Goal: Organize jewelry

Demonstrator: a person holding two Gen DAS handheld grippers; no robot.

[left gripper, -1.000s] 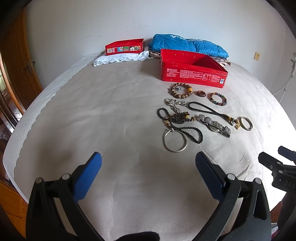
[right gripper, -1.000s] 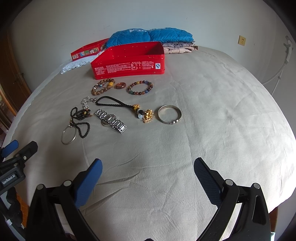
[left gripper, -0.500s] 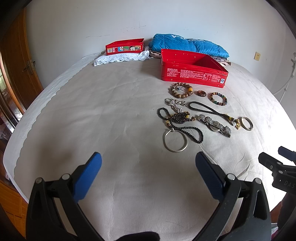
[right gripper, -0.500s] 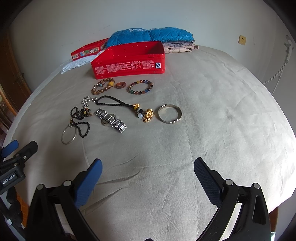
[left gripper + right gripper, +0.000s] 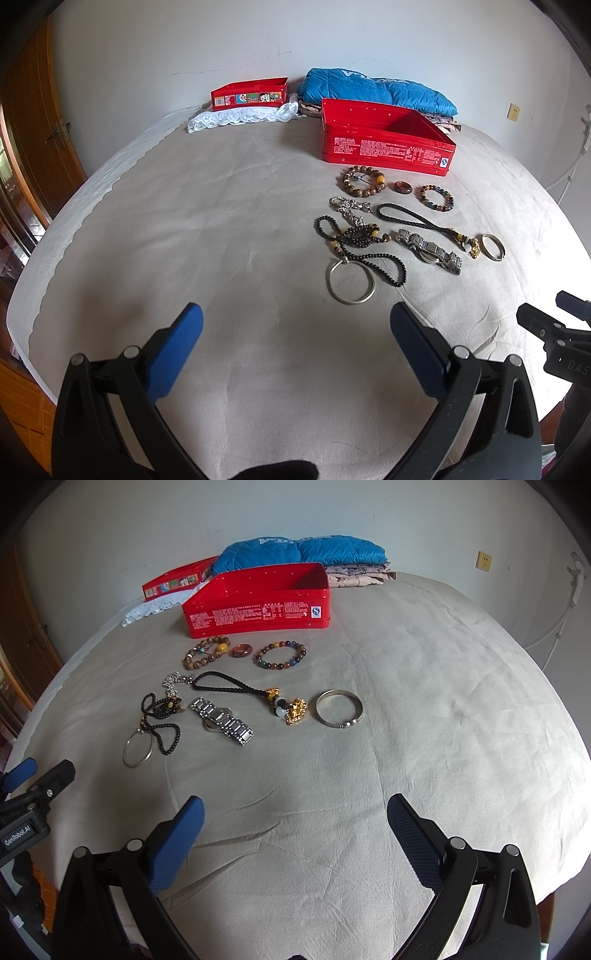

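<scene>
Nothing is held: the left hand-held gripper (image 5: pixel 295 328) and the right hand-held gripper (image 5: pixel 295 812) are both spread wide and empty, poised above the near part of the bed (image 5: pixel 424 672), well apart from the jewelry. The task is judged to be at its outset, with no piece yet lifted.

The jewelry is laid out on the bed in front of an open red tin (image 5: pixel 258 607), which appears empty so far as its inside is seen. Just before the tin lie a wooden bead bracelet (image 5: pixel 207 652), a small brown ring (image 5: pixel 242 650) and a coloured bead bracelet (image 5: pixel 281 653). Nearer are a black cord charm (image 5: pixel 236 687) with a gold pendant, a steel watch (image 5: pixel 223 720), a silver bangle (image 5: pixel 340 709), a black bead necklace (image 5: pixel 360 245) tangled with a silver chain, and a large silver hoop (image 5: pixel 350 281).

A first pick is called for next. The silver bangle, lying clear of the rest, is judged the easiest for the right hand-held gripper; a low approach and a pinch across its rim are needed, then a carry to the tin
</scene>
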